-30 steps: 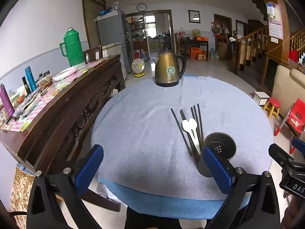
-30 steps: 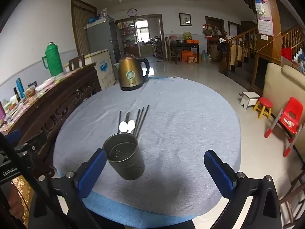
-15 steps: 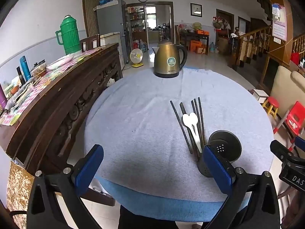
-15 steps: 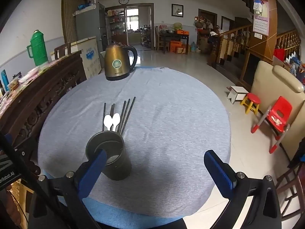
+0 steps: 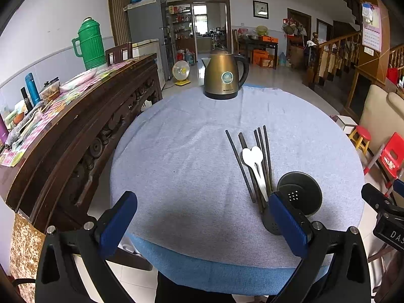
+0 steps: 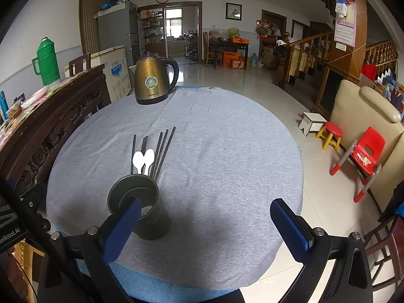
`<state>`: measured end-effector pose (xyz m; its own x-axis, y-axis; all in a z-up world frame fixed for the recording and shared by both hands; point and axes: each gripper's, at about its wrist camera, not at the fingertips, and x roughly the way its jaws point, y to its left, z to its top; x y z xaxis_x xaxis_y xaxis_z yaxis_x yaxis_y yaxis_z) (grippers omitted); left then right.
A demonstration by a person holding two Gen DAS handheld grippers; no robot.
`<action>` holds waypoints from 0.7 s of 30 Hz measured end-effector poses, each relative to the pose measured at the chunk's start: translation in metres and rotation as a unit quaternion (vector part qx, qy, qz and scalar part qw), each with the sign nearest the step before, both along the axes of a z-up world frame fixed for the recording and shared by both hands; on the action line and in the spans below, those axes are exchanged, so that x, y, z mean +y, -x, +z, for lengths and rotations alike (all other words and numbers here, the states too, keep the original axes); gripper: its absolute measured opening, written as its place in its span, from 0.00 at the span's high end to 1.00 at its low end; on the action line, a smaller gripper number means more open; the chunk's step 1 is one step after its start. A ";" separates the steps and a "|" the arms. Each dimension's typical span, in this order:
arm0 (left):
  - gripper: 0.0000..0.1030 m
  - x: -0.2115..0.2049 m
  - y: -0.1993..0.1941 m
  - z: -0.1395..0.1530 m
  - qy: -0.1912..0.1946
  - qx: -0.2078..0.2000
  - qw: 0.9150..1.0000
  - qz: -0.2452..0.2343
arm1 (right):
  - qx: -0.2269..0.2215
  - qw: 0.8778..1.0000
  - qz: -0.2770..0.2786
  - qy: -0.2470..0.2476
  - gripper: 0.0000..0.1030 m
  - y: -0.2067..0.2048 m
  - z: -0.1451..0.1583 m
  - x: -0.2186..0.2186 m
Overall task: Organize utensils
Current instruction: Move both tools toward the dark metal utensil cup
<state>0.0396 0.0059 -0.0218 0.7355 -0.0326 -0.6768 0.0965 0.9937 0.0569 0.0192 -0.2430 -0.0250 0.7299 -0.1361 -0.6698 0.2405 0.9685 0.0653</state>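
A dark metal utensil holder (image 6: pixel 141 209) stands upright near the front of a round table with a grey-blue cloth (image 6: pixel 214 151); it also shows in the left wrist view (image 5: pixel 300 197). Just behind it lie several black chopsticks (image 6: pixel 161 149) and two white spoons (image 6: pixel 144 160), also in the left wrist view (image 5: pixel 252 156). My left gripper (image 5: pixel 202 224) is open and empty, held above the table's front edge. My right gripper (image 6: pixel 205 227) is open and empty, its left finger in front of the holder.
A bronze electric kettle (image 6: pixel 152 80) stands at the table's far edge. A carved dark wood sideboard (image 5: pixel 75 126) with a green thermos (image 5: pixel 88 43) runs along the left. Red and yellow children's chairs (image 6: pixel 363 156) and a beige sofa stand on the right.
Both grippers have drawn back and risen a little, so the table looks smaller. The holder has shifted leftward in the right wrist view. Nothing on the table moved.
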 end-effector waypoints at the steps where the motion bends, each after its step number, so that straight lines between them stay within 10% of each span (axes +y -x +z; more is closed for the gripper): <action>1: 0.00 0.000 0.000 0.000 0.000 0.000 1.000 0.000 | 0.000 1.000 -0.001 0.000 0.00 0.000 -0.001 -0.001; 21: 0.00 -0.003 0.005 0.001 -0.006 -0.008 1.000 -0.002 | 0.000 1.000 -0.004 0.005 0.00 0.005 0.003 -0.002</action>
<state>0.0342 0.0032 -0.0204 0.7459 -0.0283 -0.6654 0.1001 0.9925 0.0700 0.0145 -0.2449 -0.0219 0.7286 -0.1479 -0.6688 0.2476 0.9672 0.0559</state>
